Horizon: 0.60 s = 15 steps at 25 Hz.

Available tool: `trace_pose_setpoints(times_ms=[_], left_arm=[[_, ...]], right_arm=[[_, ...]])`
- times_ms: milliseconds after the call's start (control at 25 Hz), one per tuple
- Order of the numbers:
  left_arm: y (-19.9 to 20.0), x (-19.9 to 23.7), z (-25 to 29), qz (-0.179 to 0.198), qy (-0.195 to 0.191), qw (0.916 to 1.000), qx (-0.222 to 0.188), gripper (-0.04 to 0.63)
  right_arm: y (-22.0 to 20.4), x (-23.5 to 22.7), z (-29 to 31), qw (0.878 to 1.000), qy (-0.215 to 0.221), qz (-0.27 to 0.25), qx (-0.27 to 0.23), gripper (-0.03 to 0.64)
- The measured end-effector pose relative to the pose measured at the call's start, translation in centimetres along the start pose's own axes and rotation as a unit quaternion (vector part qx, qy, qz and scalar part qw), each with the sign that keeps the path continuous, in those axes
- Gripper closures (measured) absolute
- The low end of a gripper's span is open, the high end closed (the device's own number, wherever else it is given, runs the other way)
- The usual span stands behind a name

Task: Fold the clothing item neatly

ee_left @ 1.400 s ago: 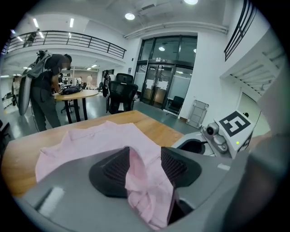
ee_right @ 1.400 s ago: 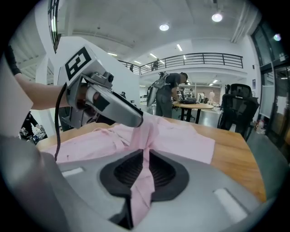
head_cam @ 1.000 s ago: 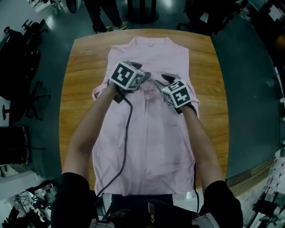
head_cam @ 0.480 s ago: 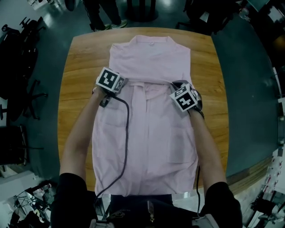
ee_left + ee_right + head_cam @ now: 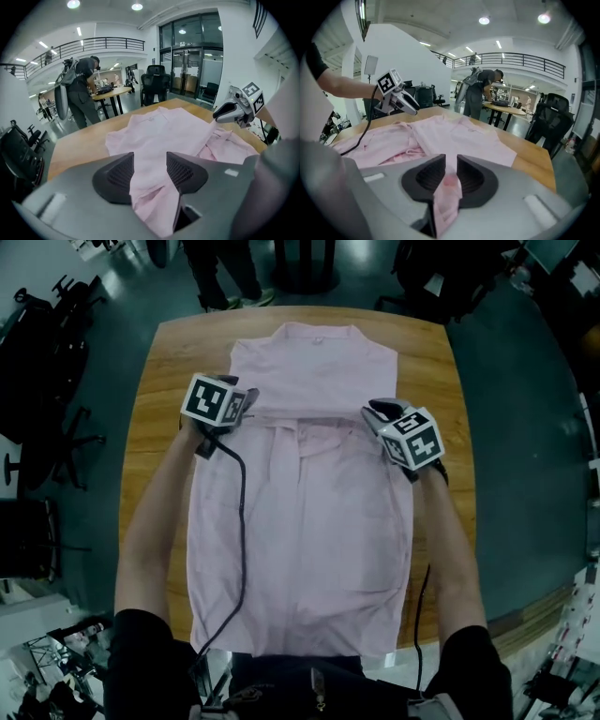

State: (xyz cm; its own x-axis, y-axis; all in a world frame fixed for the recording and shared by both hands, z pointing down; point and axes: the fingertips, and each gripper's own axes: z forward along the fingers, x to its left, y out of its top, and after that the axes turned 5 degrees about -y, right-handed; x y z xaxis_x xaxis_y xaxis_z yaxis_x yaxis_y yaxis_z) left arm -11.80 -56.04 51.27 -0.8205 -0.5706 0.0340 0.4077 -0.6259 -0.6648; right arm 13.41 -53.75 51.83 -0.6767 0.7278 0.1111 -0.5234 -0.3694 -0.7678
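A pale pink shirt (image 5: 300, 521) lies flat on the wooden table (image 5: 155, 427), collar at the far end. A crosswise fold runs between the two grippers. My left gripper (image 5: 244, 399) is at the fold's left end. In the left gripper view its jaws (image 5: 150, 171) stand wide, and a thick band of shirt (image 5: 159, 131) fills the gap and hangs below. My right gripper (image 5: 375, 412) is at the fold's right end. Its jaws (image 5: 451, 176) have just been opening a little, with a narrow pinch of shirt (image 5: 454, 133) still between the pads.
A black cable (image 5: 242, 521) from the left gripper trails across the shirt toward me. A person (image 5: 220, 277) stands just beyond the table's far edge. Office chairs (image 5: 47, 343) stand on the floor to the left. Bare wood shows on both sides of the shirt.
Both grippers have moved apart from the shirt's middle to its sides. The bunched fabric there is now drawn into a straight fold, and the left sleeve no longer sticks out.
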Motion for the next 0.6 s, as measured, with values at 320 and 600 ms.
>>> trace_pose_setpoints(times_ms=[320, 600], left_arm=[[5.2, 2.8, 1.3, 0.028, 0.017, 0.9992, -0.023, 0.367], [8.6, 7.3, 8.1, 0.072, 0.032, 0.9958, -0.047, 0.367]], right_arm=[[4.6, -4.9, -0.3, 0.999, 0.014, 0.007, -0.042, 0.554], [5.5, -12.0, 8.5, 0.999, -0.034, -0.003, -0.042, 0.546]])
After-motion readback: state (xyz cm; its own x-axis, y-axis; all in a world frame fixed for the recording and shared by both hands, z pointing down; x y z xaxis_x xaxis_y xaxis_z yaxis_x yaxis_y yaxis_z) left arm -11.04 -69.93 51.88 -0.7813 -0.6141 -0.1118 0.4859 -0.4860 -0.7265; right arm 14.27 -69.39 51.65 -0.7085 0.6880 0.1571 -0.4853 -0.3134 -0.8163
